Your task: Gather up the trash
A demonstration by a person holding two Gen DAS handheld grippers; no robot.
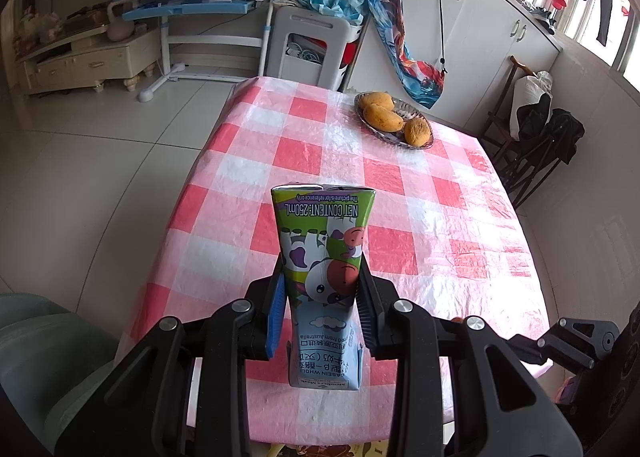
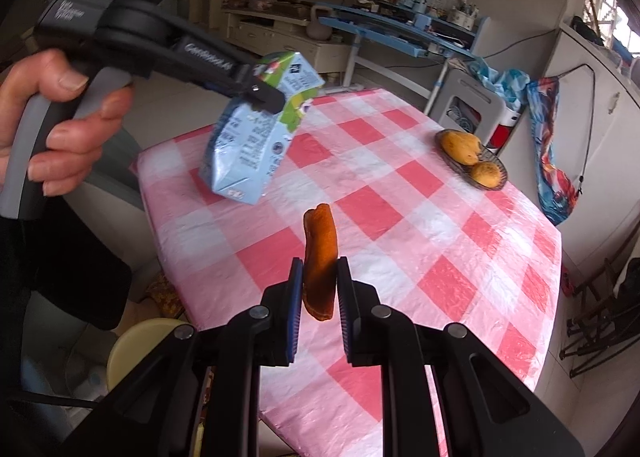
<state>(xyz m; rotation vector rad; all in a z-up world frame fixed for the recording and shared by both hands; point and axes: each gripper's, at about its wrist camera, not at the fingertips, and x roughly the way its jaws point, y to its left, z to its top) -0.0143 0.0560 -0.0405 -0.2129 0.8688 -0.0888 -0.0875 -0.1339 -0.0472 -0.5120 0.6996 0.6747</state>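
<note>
milk carton (image 1: 325,273): pale blue and green, cartoon cow print, purple patches | peel (image 2: 319,261): orange-brown | worktop cloth (image 1: 400,185): pink-red and white check | mangoes (image 1: 386,117): yellow-orange, brown speckles | left hand-held gripper (image 1: 322,313): black, blue pads | right hand-held gripper (image 2: 319,309): black, blue pads | desk (image 1: 192,5): blue and white | floor (image 1: 100,145): pale grey tile

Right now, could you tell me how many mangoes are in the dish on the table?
3 show in the left wrist view: one at the back of the glass dish, one in the middle, one nearest the camera. The right wrist view shows only two, so others could be hidden.
</note>
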